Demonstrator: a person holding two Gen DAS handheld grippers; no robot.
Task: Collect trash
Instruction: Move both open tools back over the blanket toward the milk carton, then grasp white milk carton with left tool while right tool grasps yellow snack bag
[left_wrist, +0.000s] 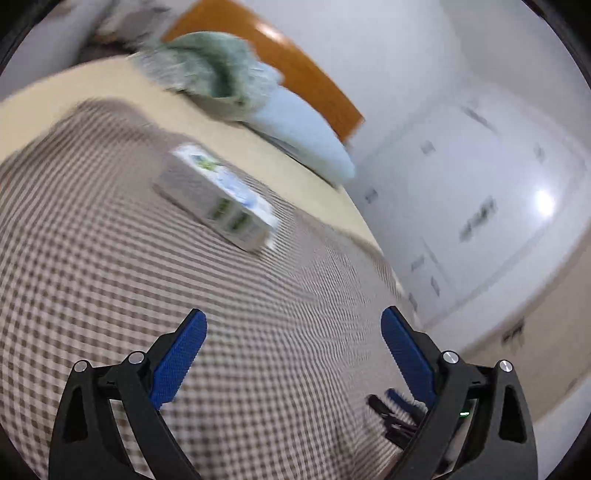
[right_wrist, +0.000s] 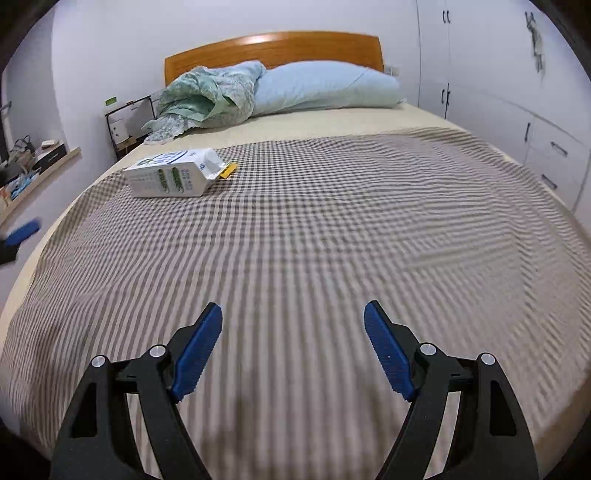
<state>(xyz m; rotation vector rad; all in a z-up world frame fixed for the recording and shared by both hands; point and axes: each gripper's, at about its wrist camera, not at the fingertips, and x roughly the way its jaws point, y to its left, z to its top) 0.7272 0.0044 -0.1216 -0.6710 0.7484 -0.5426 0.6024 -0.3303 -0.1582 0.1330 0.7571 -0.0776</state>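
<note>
While both grippers' jaws gape empty, a boxy, seemingly cardboard carton (right_wrist: 171, 173) lies on checked fabric (right_wrist: 332, 221).

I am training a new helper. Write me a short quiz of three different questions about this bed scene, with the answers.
1. True or false: the milk carton stands upright on the checked blanket.
2. What small thing lies at the carton's top end? A) a yellow scrap B) a red cup C) a black phone
3. Fill in: both the right gripper and the left gripper are ____, with nothing between the fingers.

Key:
1. False; it lies on its side.
2. A, the yellow scrap.
3. Open.
</note>
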